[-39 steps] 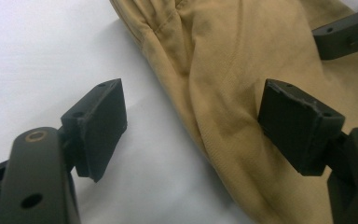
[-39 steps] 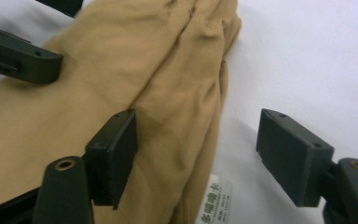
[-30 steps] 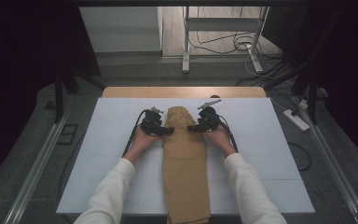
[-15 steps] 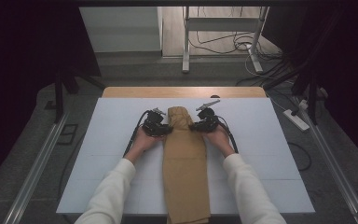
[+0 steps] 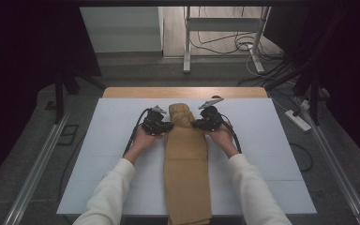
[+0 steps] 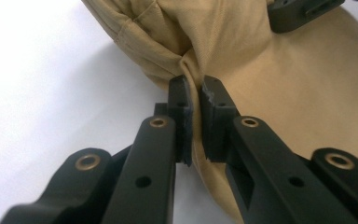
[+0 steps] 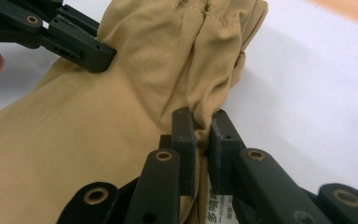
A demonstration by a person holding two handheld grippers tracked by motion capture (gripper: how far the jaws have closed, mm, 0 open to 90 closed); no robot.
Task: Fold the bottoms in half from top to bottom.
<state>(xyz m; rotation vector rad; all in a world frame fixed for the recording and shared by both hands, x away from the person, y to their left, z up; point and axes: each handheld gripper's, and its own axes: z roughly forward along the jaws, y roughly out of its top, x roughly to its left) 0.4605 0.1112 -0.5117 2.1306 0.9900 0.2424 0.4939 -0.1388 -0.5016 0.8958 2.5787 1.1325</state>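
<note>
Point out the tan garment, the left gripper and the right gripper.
tan garment (image 5: 186,159), high view, middle of the folded cloth.
left gripper (image 6: 196,100), left gripper view, between its fingertips, pinching a fold.
right gripper (image 7: 204,122), right gripper view, between its fingertips, pinching the edge.

You are facing a grey concrete floor (image 5: 136,70), tangled black cables (image 5: 225,44) lying around a metal stand's legs (image 5: 186,42), dark curtains (image 5: 23,56) hanging alongside.

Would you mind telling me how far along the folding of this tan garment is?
Done: the tan garment lies as a long narrow strip on the white table. In hand: the left gripper and right gripper have just been closing and now pinch its two side edges near the far end. Left, probably: folding that end towards the person.
</note>
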